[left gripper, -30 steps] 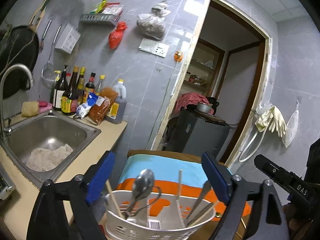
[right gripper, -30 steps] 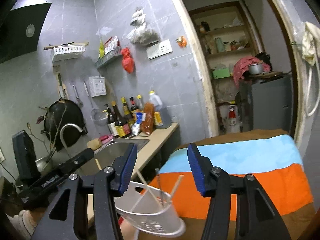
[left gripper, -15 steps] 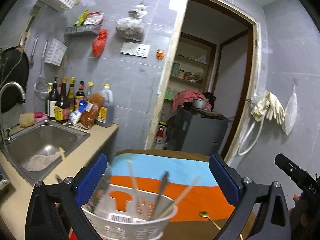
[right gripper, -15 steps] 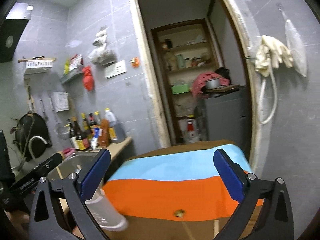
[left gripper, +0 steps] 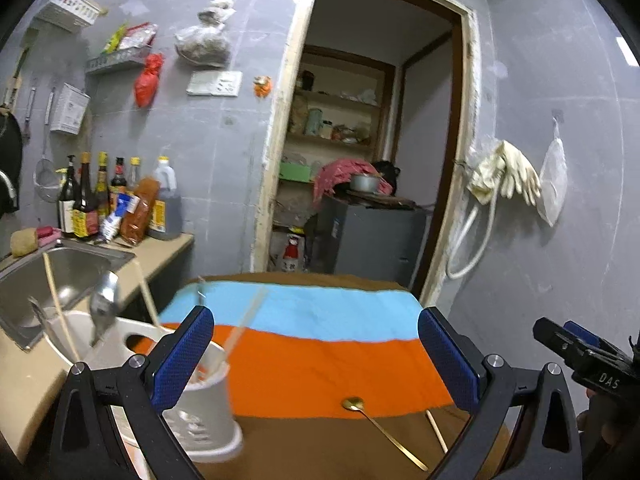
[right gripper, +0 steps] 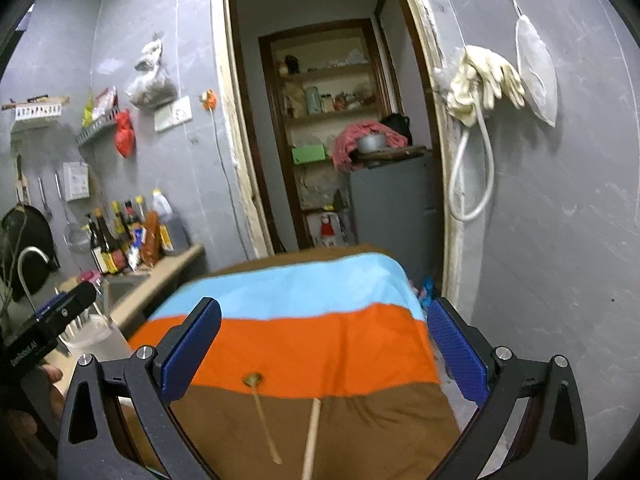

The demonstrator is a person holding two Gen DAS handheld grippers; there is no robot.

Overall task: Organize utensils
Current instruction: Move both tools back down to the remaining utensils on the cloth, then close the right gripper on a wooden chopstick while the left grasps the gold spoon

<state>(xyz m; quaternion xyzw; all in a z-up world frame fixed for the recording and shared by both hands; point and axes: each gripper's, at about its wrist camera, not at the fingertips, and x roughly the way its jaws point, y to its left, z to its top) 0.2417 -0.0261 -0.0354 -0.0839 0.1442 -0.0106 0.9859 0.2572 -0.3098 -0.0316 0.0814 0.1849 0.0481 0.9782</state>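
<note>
A white utensil holder [left gripper: 192, 408] stands at the table's left edge with chopsticks and a metal spoon [left gripper: 103, 304] in it; it also shows in the right wrist view [right gripper: 96, 340]. A gold spoon [left gripper: 380, 432] and a wooden chopstick [left gripper: 436, 430] lie on the striped cloth [left gripper: 320, 360]; they show in the right wrist view as spoon [right gripper: 262, 412] and chopstick [right gripper: 312, 436]. My left gripper [left gripper: 316, 364] is open and empty, the holder beside its left finger. My right gripper [right gripper: 324, 352] is open and empty above the spoon and chopstick.
A steel sink [left gripper: 60, 280] and counter with sauce bottles [left gripper: 116, 204] lie left of the table. A doorway [left gripper: 360, 160] with a grey cabinet [left gripper: 372, 236] is behind. Gloves [left gripper: 504, 176] and a hose hang on the right wall.
Both grippers opened wide. The holder, earlier between the left gripper's fingers, now stands at the left. The right gripper swung right, over the gold spoon and chopstick.
</note>
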